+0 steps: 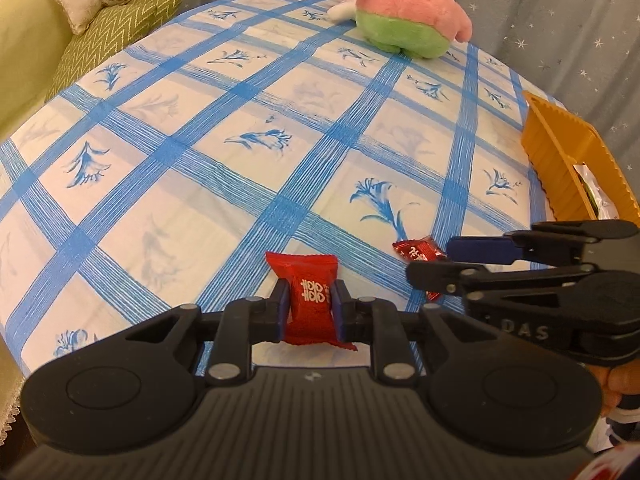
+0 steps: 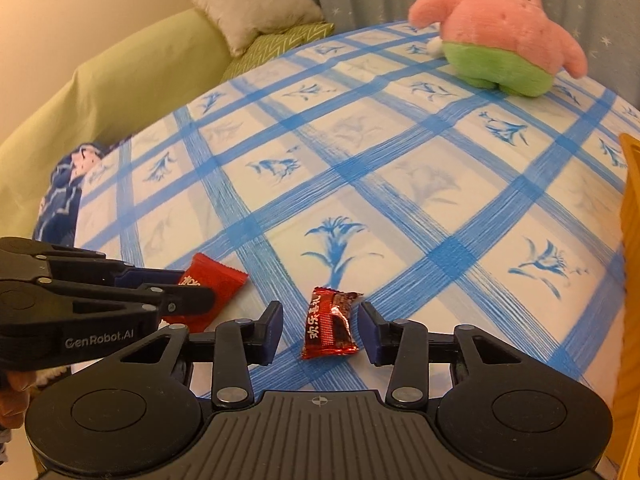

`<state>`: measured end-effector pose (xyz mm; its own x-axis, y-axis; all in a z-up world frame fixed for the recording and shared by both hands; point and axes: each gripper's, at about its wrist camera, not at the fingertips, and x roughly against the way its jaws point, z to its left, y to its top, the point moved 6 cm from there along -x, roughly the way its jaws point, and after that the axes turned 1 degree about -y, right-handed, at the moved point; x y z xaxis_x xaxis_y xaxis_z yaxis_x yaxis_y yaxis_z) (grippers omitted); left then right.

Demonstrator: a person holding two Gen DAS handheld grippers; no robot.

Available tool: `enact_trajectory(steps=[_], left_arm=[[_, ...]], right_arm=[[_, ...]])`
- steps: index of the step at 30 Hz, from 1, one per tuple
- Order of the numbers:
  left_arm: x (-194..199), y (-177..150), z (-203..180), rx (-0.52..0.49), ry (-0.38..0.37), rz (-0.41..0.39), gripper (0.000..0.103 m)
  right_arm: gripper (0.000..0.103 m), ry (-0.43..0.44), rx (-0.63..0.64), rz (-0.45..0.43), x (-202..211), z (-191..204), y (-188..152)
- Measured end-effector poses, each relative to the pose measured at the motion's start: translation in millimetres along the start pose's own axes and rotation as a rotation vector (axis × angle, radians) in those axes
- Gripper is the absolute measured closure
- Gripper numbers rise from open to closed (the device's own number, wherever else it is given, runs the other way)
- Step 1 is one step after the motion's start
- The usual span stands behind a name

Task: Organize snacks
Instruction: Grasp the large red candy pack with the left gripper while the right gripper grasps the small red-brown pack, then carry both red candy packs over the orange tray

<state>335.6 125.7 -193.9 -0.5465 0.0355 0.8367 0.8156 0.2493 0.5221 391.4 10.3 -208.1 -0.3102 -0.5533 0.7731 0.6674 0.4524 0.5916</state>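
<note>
On the bench (image 1: 168, 168), covered by a white cloth with blue checks and flower prints, two red snack packets sit close together near the front edge. At 6 o'clock in the left wrist view, the left claw (image 1: 311, 304) is clenched on the larger red packet (image 1: 310, 300), its blue pads pressing both sides of the wrapper. At about 4 o'clock of that view lies the small dark-red candy (image 1: 416, 251), with the right claw (image 1: 430, 264) reaching in from the right around it.

Seen from the right wrist, the right claw (image 2: 320, 322) is released: the small dark-red candy (image 2: 330, 324) lies flat on the cloth between the blue pads, with gaps on both sides. The left claw (image 2: 188, 286) enters at 9 o'clock, gripping the larger red packet (image 2: 218, 278).

An orange basket (image 1: 560, 148) stands at 3 o'clock at the bench's edge, with a wrapped item inside. A pink and green plush toy (image 1: 404, 12) sits at 12 o'clock.
</note>
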Motion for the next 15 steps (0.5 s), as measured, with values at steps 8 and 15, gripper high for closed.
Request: enact_trajectory(steps=[8, 15], left_arm=[[-6, 0, 0, -0.004, 0.004, 0.011, 0.081], [-9, -1, -2, -0.03, 0.026, 0.007, 0.081]], right_arm=[[0.07, -0.017, 0.016, 0.024, -11, 1, -4], [0.076, -0.041, 0.022, 0.018, -13, 1, -1]])
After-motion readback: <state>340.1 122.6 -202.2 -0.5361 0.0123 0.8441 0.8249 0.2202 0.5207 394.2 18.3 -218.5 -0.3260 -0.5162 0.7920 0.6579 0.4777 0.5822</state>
